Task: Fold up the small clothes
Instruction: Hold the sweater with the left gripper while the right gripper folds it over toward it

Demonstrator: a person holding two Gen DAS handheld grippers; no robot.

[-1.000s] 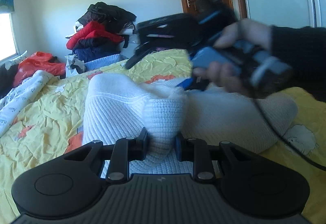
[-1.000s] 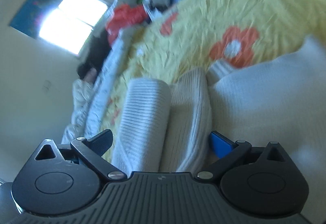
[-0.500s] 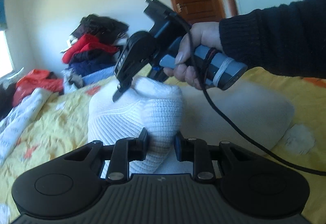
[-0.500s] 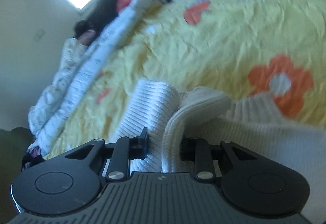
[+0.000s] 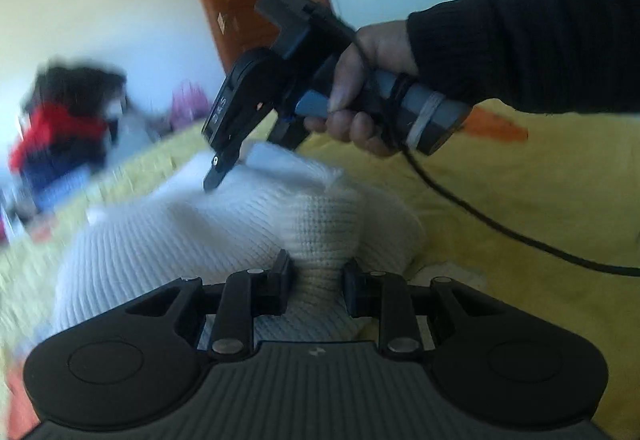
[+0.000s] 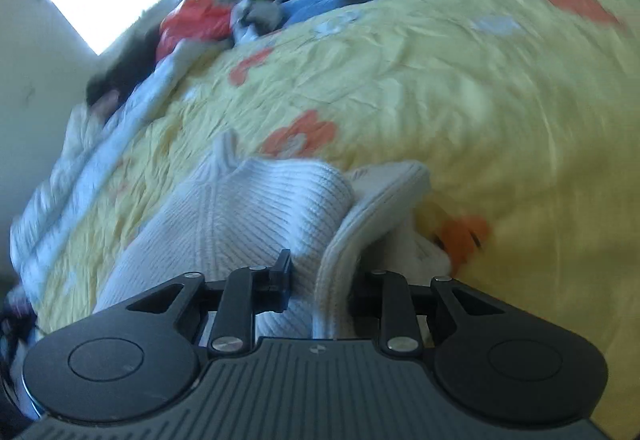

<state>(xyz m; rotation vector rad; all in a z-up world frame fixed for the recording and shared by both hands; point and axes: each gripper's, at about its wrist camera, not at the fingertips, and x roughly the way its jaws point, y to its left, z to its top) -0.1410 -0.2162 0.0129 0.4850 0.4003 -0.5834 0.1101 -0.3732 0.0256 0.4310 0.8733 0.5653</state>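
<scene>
Now both grippers pinch the white knit sweater (image 5: 224,236) over the bed (image 6: 440,87): left gripper (image 5: 316,276) and right gripper (image 6: 320,276) each have a bunched fold between narrow jaws, the right's having just eased slightly; its bulk extends ahead of them.

White ribbed knit sweater (image 5: 240,232), crumpled yellow cotton bedsheet (image 6: 440,87)
</scene>
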